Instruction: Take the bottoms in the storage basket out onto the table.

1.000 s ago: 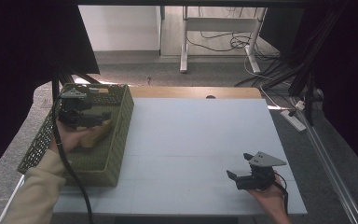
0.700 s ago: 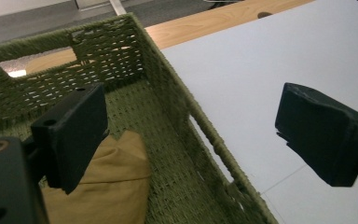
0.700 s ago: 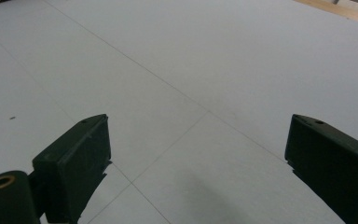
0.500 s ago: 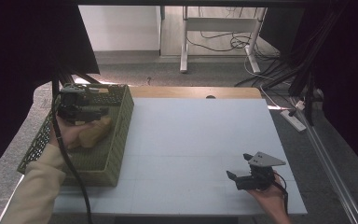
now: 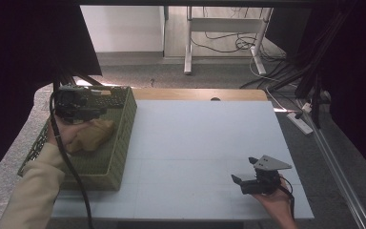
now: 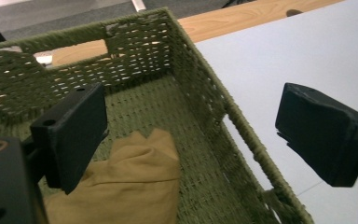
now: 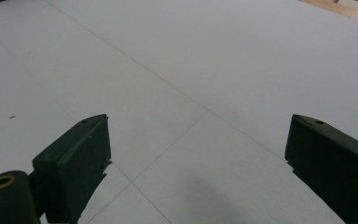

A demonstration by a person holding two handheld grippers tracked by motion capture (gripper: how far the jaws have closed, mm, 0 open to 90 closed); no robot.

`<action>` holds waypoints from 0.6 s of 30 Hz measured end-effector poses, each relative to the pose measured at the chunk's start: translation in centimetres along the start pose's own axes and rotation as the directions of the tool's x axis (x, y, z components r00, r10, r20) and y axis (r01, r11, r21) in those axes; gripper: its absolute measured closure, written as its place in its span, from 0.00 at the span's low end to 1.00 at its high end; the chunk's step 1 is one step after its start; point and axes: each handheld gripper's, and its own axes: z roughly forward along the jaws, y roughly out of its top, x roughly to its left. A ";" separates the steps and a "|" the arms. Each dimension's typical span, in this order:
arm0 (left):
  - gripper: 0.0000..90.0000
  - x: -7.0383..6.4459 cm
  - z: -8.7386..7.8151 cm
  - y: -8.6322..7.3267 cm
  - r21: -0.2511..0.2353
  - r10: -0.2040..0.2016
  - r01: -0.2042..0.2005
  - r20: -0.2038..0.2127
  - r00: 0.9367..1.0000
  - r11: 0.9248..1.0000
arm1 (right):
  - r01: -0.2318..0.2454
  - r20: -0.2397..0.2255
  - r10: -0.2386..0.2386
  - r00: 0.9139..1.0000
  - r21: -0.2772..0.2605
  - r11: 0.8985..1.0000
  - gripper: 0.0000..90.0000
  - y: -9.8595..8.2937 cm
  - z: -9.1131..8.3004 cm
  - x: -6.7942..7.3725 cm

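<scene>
Tan cloth (image 6: 130, 186) lay bunched on basket (image 6: 205, 98) floor, below and just ahead of left gripper (image 6: 191, 140) jaws, nearer the left jaw, partly behind it. Not pinched, no contact visible between cloth and either jaw. Left jaws spread wide, holding nothing; left jaw hung over basket interior, right jaw out past basket's long rim, over table (image 6: 307, 51). Basket's near wall ran between the two jaws, slanting away. Far wall with handle cutout beyond the jaws, wood table edge behind it.

From high view: cloth (image 5: 89, 135) in middle of green woven basket (image 5: 119, 143), at table's left side. Left gripper (image 5: 83, 107) over basket's far half, just beyond cloth, hand and pale sleeve coming up along basket's left side, cable trailing back over sleeve. Touching cloth or not: could not tell from there.

Right gripper (image 5: 243, 171) well apart, near table's front right corner, held low by a hand, grey plate on top. Jaws pointed left across table (image 5: 205, 133). In its own view, right gripper (image 7: 196, 154) jaws spread wide, empty, bare grey table surface with faint seam lines between and ahead of them.

Floor, desk legs and cables beyond table's far edge.
</scene>
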 end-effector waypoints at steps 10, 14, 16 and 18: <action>0.11 1.1 -0.2 0.4 0.003 -0.017 0.017 -0.027 0.999 1.000 | 0.001 -0.003 -0.001 1.000 0.006 1.000 0.07 0.0 0.1 0.0; 0.11 1.6 -0.1 0.3 0.008 -0.021 0.021 -0.037 0.999 1.000 | -0.003 -0.003 0.003 1.000 0.006 1.000 0.07 0.0 0.1 0.0; 0.11 1.8 -0.1 0.2 0.005 -0.012 0.013 -0.043 0.999 1.000 | 0.000 -0.003 0.000 1.000 0.002 1.000 0.07 0.0 0.1 0.1; 0.11 1.9 -0.2 0.2 -0.002 -0.015 0.015 -0.043 0.999 1.000 | 0.001 -0.002 -0.001 1.000 0.004 1.000 0.07 0.0 0.0 0.1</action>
